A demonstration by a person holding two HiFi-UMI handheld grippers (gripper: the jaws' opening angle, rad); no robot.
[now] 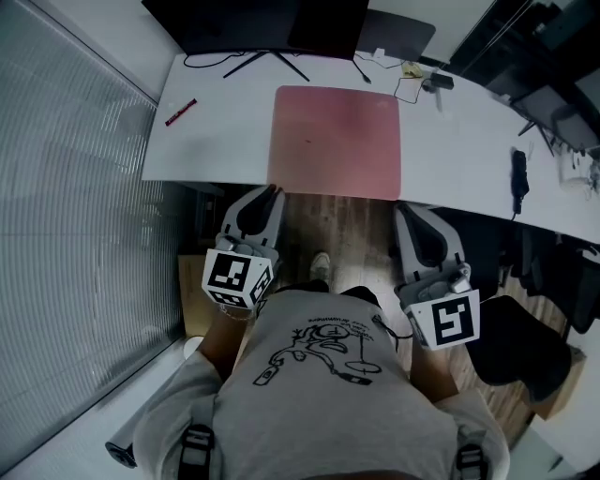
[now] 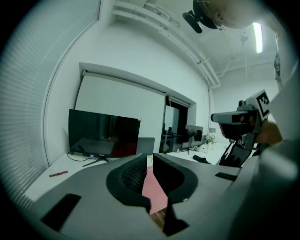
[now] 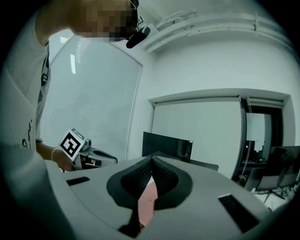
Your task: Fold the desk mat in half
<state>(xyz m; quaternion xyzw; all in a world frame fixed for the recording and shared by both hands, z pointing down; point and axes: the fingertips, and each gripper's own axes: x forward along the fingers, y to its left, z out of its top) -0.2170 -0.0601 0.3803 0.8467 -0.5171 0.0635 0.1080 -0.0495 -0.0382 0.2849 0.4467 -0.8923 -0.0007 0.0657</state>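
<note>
On the white desk (image 1: 216, 141) lies one pink desk mat (image 1: 336, 141), flat and unfolded, its near edge reaching the desk's front edge. One red pen (image 1: 180, 112) lies well apart to its left, and one dark monitor (image 1: 253, 23) stands behind it. Two grippers hang just short of the desk, the left gripper (image 1: 270, 192) and the right gripper (image 1: 405, 211). Each has its jaws closed on nothing.

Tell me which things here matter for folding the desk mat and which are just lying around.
For the job:
pink desk mat, lying flat on the white desk
left claw
right claw

Just lying about:
monitor
red pen
cables
</note>
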